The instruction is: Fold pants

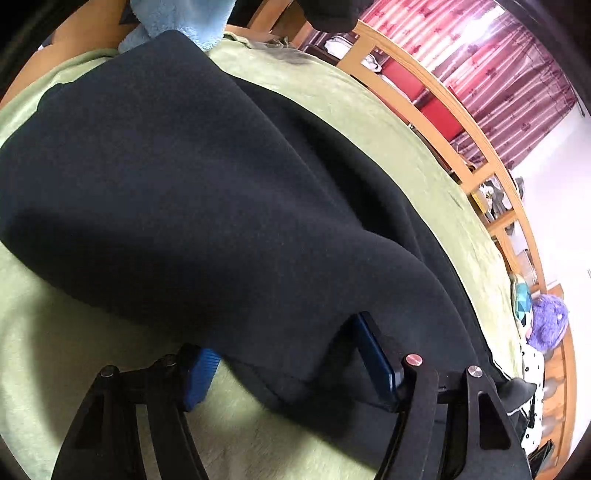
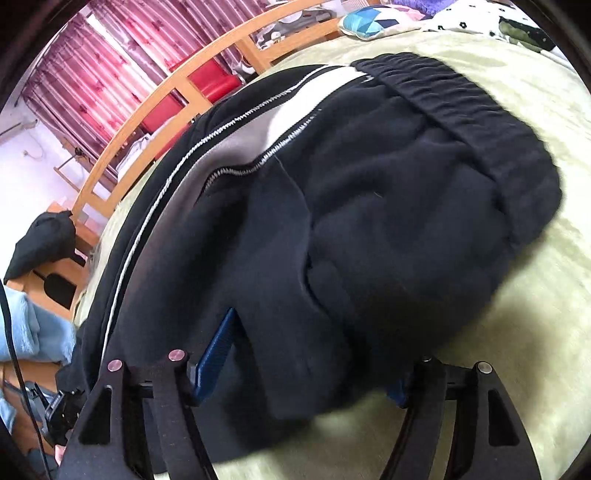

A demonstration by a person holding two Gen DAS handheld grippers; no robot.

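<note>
Dark navy fleece pants (image 1: 192, 192) lie on a pale green bed cover (image 1: 55, 332). In the left wrist view a folded leg is draped over the rest. My left gripper (image 1: 291, 365) is open, its blue pads (image 1: 373, 354) wide apart with the fabric edge lying between them. In the right wrist view the pants (image 2: 388, 206) show the elastic waistband (image 2: 461, 107) and a white side stripe (image 2: 258, 122). My right gripper (image 2: 306, 373) is open, its jaws straddling a bunched fold; the right pad is mostly hidden under cloth.
A wooden bed rail (image 1: 443, 110) runs along the far side, with red curtains (image 1: 498, 66) behind. A light blue fleece item (image 1: 177, 18) lies at the bed's end. Pillows and a purple plush toy (image 1: 548, 321) sit at the other end.
</note>
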